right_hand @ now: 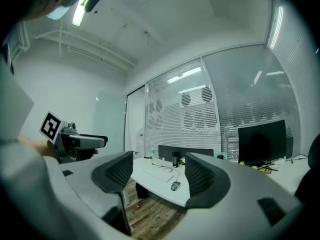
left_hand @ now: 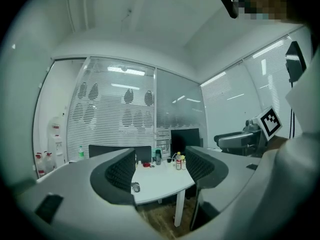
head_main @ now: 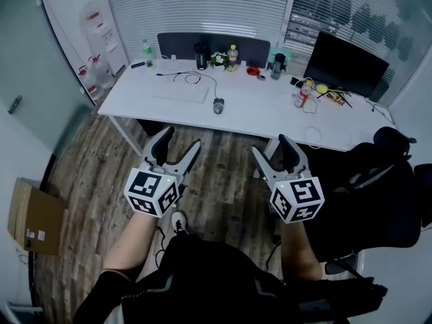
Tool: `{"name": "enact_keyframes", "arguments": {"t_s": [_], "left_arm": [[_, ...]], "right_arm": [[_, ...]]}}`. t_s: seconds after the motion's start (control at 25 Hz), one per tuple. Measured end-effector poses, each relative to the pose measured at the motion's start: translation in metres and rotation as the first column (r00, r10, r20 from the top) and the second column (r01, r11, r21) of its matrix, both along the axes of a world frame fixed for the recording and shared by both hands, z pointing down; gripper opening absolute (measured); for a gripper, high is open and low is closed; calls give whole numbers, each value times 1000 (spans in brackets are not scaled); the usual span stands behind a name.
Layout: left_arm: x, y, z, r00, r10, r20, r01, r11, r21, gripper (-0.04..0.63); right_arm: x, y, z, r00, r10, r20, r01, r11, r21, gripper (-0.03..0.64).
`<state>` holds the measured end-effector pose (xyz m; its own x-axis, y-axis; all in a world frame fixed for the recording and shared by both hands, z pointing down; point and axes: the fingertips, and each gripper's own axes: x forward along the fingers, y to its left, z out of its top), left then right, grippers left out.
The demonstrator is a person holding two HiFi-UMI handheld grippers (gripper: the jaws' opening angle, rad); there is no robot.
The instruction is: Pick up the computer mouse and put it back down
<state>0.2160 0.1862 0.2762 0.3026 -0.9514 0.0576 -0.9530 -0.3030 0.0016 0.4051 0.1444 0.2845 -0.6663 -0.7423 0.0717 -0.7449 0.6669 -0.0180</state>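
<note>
**We are facing the white tabletop (head_main: pixel 270 117) from well back, both grippers empty, the mouse not yet reached.**

We are holding the left gripper (head_main: pixel 181 140) and the right gripper (head_main: pixel 270 146) level above the wood-plank floor (head_main: pixel 223 181). Each has its jaws spread wide with nothing between them, ready, we judge, for an approach. The small grey computer mouse (head_main: pixel 218 105) is lying on the tabletop at twelve o'clock from the grippers. A flat white keyboard (head_main: pixel 181 93) lies at its ten o'clock and a black monitor (head_main: pixel 345 65) at its two o'clock. The head view is giving us the whole layout. The right gripper view is framing the mouse (right_hand: pixel 175 185) between its jaws, while the left gripper view is showing it (left_hand: pixel 135 187) tucked beside one jaw.
</note>
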Motion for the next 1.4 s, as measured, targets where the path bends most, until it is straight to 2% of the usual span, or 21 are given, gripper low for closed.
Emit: {"name": "enact_keyframes", "arguments": {"t_s": [0.24, 0.4, 0.6, 0.8, 1.16, 1.4], "left_arm": [[-32, -44, 5, 998, 54, -25, -54, 999, -5, 314], [-64, -83, -5, 996, 84, -26, -84, 996, 31, 314], [-109, -135, -4, 992, 119, -30, -119, 993, 7, 314], [-142, -175, 9, 991, 133, -35, -134, 991, -21, 314], [-209, -222, 31, 988, 142, -61, -146, 988, -54, 314], [-237, -242, 39, 982, 175, -70, -180, 982, -64, 314]], "right_arm": [[-35, -41, 7, 999, 42, -6, -42, 999, -2, 322], [-64, -80, 4, 997, 82, -15, -82, 997, 0, 322], [-95, -120, -1, 990, 138, -22, -138, 990, -7, 322], [-127, -156, 3, 987, 154, -37, -155, 988, -19, 322], [-179, -199, 14, 976, 207, -74, -210, 977, -46, 322], [-206, -214, 19, 965, 245, -93, -252, 966, -61, 322]]}}
